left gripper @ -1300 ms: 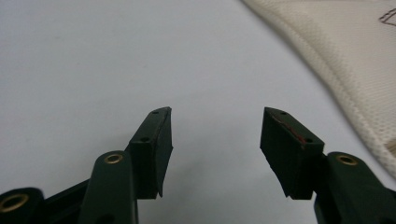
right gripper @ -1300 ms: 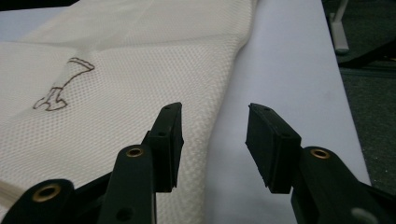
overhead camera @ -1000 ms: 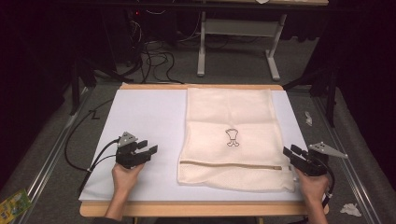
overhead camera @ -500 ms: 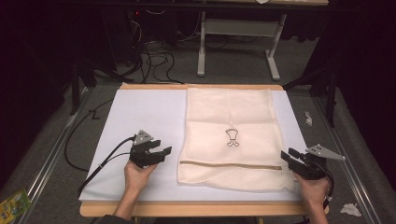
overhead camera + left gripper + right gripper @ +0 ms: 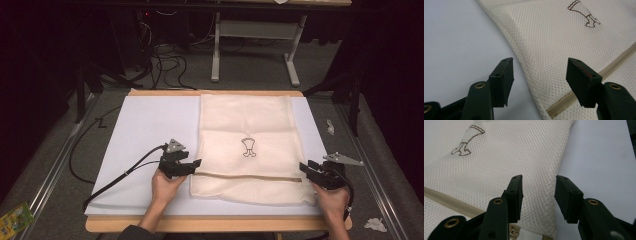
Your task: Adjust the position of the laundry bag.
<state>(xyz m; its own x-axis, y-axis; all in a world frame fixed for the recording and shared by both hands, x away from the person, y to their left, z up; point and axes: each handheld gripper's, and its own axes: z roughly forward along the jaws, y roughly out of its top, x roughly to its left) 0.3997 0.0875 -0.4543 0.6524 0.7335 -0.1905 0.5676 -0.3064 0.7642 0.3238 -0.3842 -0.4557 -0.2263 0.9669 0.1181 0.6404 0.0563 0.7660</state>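
Note:
A cream mesh laundry bag [image 5: 247, 142] lies flat on the white mat, with a small brown emblem [image 5: 248, 147] at its centre and a tan zipper [image 5: 245, 175] running across near its front edge. My left gripper [image 5: 196, 164] stands open at the bag's left edge, by the zipper's left end; its jaws straddle that edge [image 5: 524, 57]. My right gripper [image 5: 303, 169] is open at the bag's right edge, by the zipper's right end, with the mesh corner [image 5: 541, 202] between its jaws. Neither holds anything.
The white mat [image 5: 145, 135] covers a wooden table [image 5: 220, 223]. Cables trail off the left side [image 5: 85, 140]. Crumpled paper lies on the floor at right [image 5: 376, 224], a green packet at lower left [image 5: 14, 218]. Table legs stand beyond the far edge [image 5: 216, 50].
My left gripper has moved right across the mat to the bag's left edge. My right gripper has shifted slightly left onto the bag's right edge.

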